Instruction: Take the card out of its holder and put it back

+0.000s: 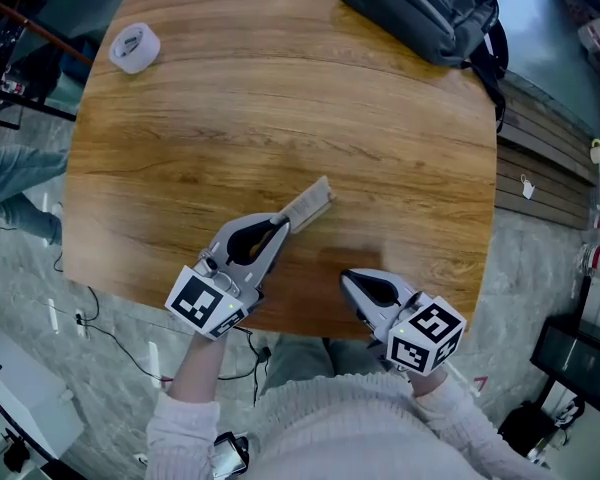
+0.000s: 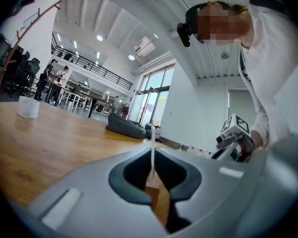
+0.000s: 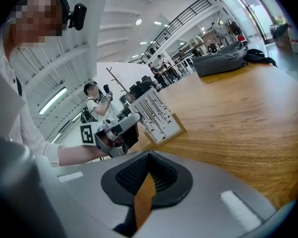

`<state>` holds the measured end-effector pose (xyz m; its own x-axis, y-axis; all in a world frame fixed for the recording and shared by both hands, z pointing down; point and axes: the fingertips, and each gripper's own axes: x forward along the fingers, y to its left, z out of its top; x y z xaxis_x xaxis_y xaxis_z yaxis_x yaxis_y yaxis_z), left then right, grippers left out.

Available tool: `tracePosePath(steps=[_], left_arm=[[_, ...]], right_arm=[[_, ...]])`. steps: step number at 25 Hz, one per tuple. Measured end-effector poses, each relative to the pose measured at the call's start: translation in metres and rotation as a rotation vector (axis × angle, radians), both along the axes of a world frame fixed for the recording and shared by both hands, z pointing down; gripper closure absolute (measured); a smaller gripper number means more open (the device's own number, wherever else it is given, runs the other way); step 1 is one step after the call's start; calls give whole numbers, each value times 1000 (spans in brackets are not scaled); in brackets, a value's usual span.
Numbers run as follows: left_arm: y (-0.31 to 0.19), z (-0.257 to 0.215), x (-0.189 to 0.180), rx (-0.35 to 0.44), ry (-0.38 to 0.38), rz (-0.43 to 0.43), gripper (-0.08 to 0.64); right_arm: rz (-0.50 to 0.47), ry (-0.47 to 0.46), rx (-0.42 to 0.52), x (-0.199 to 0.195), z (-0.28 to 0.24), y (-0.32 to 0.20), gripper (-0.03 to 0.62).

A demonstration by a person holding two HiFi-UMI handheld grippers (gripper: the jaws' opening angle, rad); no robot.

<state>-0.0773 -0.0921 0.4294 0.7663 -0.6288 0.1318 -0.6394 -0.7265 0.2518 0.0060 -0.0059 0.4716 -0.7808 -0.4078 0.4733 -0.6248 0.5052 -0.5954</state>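
Observation:
A white card [image 1: 311, 204] printed with thin black lines stands upright in a low wooden holder [image 3: 170, 133] near the middle of the round wooden table [image 1: 280, 98]. My left gripper [image 1: 283, 225] comes at it from the near left and is shut on the card's near edge. In the left gripper view the card [image 2: 152, 150] shows edge-on as a thin white strip between the dark pads [image 2: 131, 182]. My right gripper [image 1: 348, 278] rests near the table's front edge, to the right of the card and apart from it. It is shut with nothing in it [image 3: 146, 182].
A roll of white tape [image 1: 133, 48] lies at the table's far left. A black bag [image 1: 425, 8] sits at the far right edge. The table's front edge runs just under both grippers. People stand at desks in the background of the gripper views.

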Motion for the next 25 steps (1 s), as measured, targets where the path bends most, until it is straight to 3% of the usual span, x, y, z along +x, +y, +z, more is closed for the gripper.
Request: tracePosePath(steps=[25], left_arm=[[-1,-22,-1,50,14,45,540]], right_arm=[[-11,5,24,-2,-8,-1,595]])
